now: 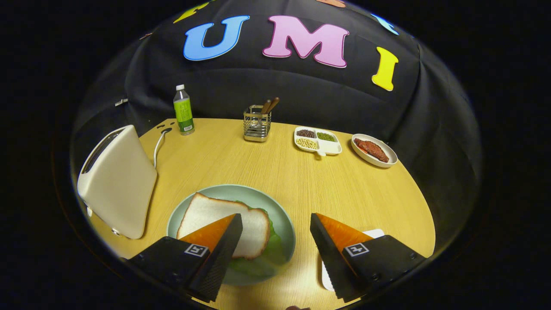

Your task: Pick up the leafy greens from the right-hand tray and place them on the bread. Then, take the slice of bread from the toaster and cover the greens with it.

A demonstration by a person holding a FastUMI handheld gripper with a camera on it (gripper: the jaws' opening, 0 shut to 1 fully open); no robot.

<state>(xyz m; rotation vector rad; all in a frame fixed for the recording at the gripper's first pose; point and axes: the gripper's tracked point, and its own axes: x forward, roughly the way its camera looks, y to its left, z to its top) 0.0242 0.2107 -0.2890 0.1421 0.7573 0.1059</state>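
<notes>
A slice of white bread (pixel 215 217) lies on top of leafy greens (pixel 262 258) on a pale green plate (pixel 284 215), just ahead of my left finger. The greens stick out from under the slice at its near right side. My gripper (pixel 275 247) is open with nothing between its fingers, hovering over the plate's near right part. The left fingertip (pixel 228 241) overlaps the slice in the view. A cream toaster (pixel 118 181) stands to the left of the plate, its slots facing up. A white tray (pixel 373 233) peeks out behind the right finger.
At the back of the wooden table stand a green-labelled bottle (pixel 184 110), a wire holder with utensils (pixel 257 124), a divided white dish of beans (pixel 317 140) and an oval dish with a piece of meat (pixel 373 150). The toaster's cord (pixel 158 146) runs toward the wall.
</notes>
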